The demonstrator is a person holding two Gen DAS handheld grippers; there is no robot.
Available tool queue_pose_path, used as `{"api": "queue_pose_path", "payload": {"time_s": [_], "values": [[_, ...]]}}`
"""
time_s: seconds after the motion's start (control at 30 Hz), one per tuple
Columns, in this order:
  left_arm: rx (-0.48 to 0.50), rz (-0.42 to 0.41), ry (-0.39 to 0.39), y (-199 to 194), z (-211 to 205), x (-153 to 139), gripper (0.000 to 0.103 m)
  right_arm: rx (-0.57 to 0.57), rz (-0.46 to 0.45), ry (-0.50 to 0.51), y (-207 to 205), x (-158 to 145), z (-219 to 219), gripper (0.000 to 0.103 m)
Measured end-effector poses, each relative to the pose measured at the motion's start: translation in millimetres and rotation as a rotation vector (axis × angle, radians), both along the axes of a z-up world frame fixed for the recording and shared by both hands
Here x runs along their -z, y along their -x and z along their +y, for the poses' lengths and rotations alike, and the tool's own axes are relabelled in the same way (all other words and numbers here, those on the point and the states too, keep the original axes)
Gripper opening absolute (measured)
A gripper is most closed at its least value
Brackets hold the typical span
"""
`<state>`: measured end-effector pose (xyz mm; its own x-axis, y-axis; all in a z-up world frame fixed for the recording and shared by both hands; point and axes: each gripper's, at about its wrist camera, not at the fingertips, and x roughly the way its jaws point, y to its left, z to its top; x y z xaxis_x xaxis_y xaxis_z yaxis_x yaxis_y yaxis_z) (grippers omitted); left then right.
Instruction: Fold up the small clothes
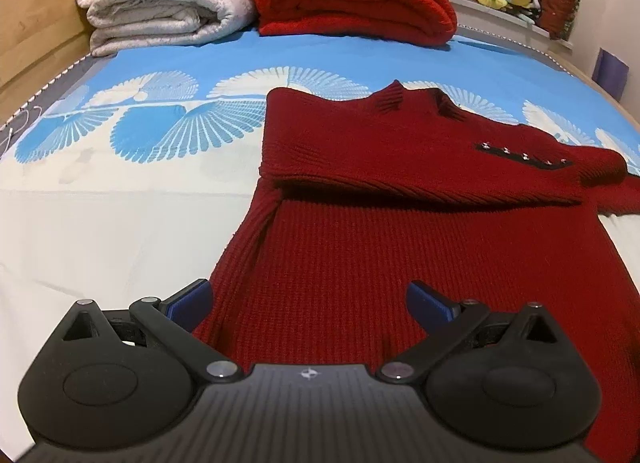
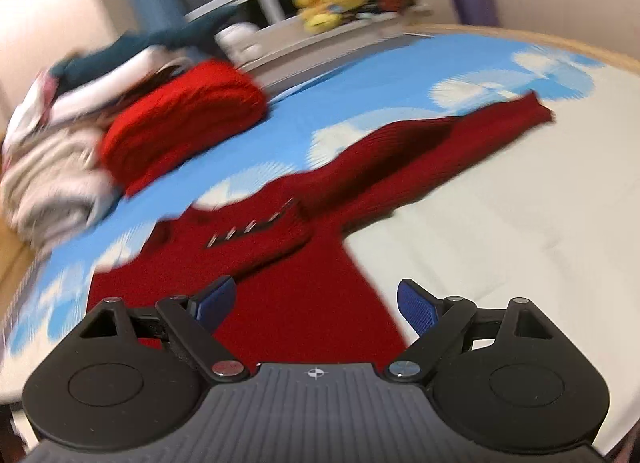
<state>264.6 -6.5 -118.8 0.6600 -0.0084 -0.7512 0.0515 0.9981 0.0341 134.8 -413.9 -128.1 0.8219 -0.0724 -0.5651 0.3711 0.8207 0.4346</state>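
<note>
Just ahead of both sets of jaws, the dark red sweater (image 1: 400,247) lies flat on the bed (image 1: 120,223), hem nearest, collar far; long axis runs straight away from them. Left gripper (image 1: 310,301) jaws spread wide, empty, over the hem's left edge. Right gripper (image 2: 316,305) jaws released too, nothing between them, over the right edge. One sleeve already folded across the chest, other sleeve (image 2: 480,131) stretches far right, so right hand looks nearer to it
</note>
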Motion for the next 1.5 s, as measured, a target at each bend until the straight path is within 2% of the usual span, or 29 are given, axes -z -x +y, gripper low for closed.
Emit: {"api": "queue_pose_path", "payload": {"time_s": [0.13,0.2,0.47,0.67,0.77,0.93,1.03,1.07,1.1,1.13,1.17,1.2,1.27,1.37,1.43,1.5], "values": [[-0.027,-0.005,0.001,-10.0,6.9,-1.6,0.103,0.133,-0.003,-0.138,-4.3,8.7,-45.2,0.089],[-0.058,0.000,0.012,-16.6,13.7,-2.1,0.103,0.180,-0.007,-0.176,-8.6,13.8,-65.1,0.089],[-0.114,0.021,0.019,-39.9,31.0,0.3,0.103,0.391,-0.033,-0.269,-51.2,43.4,-149.2,0.089],[-0.163,0.025,-0.014,-63.9,38.3,8.2,0.103,0.525,0.004,-0.317,-92.9,87.4,-203.7,0.089],[-0.177,0.011,-0.021,-79.2,39.0,9.2,0.103,0.542,0.031,-0.314,-114.8,107.1,-217.0,0.089],[-0.188,0.015,-0.021,-92.3,39.3,12.5,0.103,0.547,0.012,-0.163,-150.3,116.3,-223.8,0.102],[-0.176,0.021,-0.026,-94.5,36.5,15.2,0.103,0.557,0.021,-0.056,-172.2,121.0,-222.9,0.102],[-0.171,0.020,-0.037,-95.0,35.0,16.4,0.103,0.548,0.026,-0.028,-178.1,121.7,-222.0,0.094],[-0.166,0.020,-0.049,-95.3,33.3,17.9,0.103,0.536,0.013,-0.020,-180.4,121.2,-221.3,0.077],[-0.163,0.020,-0.059,-95.7,32.2,19.1,0.103,0.507,0.006,-0.048,-183.7,121.1,-223.6,0.011],[-0.164,0.020,-0.064,-95.8,31.5,20.2,0.103,0.496,0.022,-0.098,-184.0,120.0,-227.0,0.011],[-0.167,0.022,-0.063,-96.1,31.6,20.6,0.103,0.511,0.005,-0.129,-178.8,114.9,-228.2,0.011],[-0.176,0.025,-0.053,-96.9,33.4,20.2,0.103,0.522,-0.091,-0.149,-160.1,94.0,-229.2,0.011],[-0.190,0.033,-0.038,-97.1,35.6,18.8,0.103,0.553,-0.112,-0.213,-137.2,70.5,-237.4,0.010],[-0.193,0.037,-0.045,-96.7,35.3,18.2,0.103,0.595,-0.028,-0.210,-134.1,67.9,-243.4,0.010],[-0.193,0.035,-0.035,-95.8,35.6,16.8,0.103,0.614,0.092,-0.196,-140.3,82.5,-248.1,0.010]]}}
